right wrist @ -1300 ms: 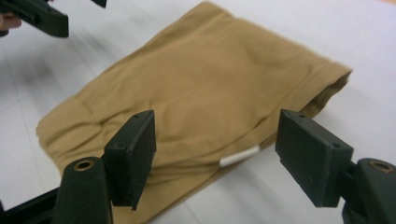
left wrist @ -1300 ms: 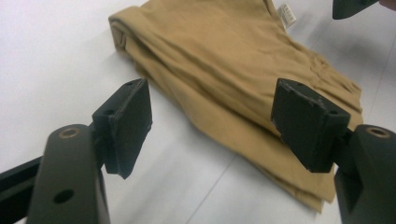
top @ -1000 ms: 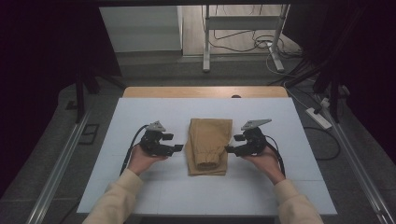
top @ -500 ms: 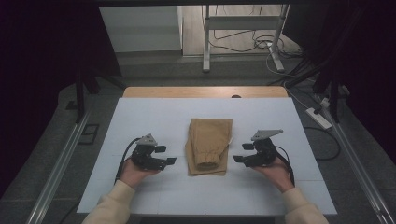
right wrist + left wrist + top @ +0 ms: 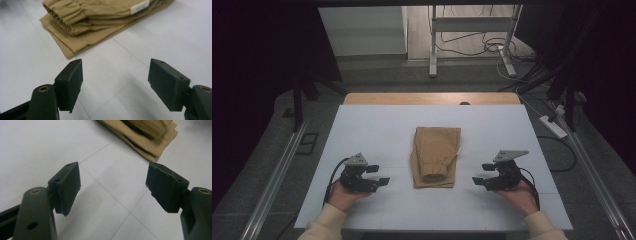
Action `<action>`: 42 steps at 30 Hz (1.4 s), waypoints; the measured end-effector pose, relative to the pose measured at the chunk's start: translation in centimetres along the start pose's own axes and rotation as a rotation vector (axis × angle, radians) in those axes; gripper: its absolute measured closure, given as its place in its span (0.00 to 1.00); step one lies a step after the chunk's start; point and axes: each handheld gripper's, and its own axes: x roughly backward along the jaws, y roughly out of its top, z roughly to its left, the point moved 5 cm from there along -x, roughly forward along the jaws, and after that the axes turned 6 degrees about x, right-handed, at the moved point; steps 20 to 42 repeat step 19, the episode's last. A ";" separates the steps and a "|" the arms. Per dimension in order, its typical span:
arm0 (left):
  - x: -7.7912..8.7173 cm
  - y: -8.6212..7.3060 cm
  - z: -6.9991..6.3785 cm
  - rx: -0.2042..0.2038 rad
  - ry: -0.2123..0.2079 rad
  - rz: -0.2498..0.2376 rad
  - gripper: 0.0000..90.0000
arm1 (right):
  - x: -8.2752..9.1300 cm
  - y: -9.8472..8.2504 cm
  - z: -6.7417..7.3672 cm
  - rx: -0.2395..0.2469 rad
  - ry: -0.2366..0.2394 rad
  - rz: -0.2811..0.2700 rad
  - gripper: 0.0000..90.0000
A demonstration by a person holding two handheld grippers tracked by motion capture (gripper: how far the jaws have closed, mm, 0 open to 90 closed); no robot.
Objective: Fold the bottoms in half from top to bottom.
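Observation:
A folded tan garment (image 5: 434, 156) with an elastic cuff lies at the middle of the white table (image 5: 377, 127). My left gripper (image 5: 381, 175) rests low near the front left, pointing right toward the garment, jaws open and empty. My right gripper (image 5: 479, 173) sits at the front right, pointing left at the garment, also open and empty. In the left gripper view the garment's folded corner (image 5: 147, 137) lies beyond my left gripper (image 5: 113, 181). In the right gripper view the cuffed end (image 5: 85, 22), with a white label (image 5: 140, 6), lies ahead of my right gripper (image 5: 115, 80).
A wooden strip (image 5: 432, 98) borders the table's far edge. Metal rails (image 5: 277, 170) run along both sides of the table. Cables and a power strip (image 5: 553, 126) lie on the floor to the right, and a stand's legs (image 5: 432, 50) rise behind.
Both hands have drawn back toward the table's front edge and outward, away from the garment's sides. The garment lies where it was.

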 end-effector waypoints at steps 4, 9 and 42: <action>0.0 -0.1 0.0 -0.002 0.004 0.001 0.30 | 0.2 -0.4 -0.2 -0.008 -0.001 0.004 0.31; 0.0 -0.1 0.0 -0.002 0.002 0.002 0.30 | 0.2 -0.4 -0.2 -0.003 -0.002 -0.002 0.31; 0.1 -0.1 0.0 0.003 0.001 -0.005 0.30 | 0.5 -0.5 0.0 0.002 -0.009 -0.020 0.31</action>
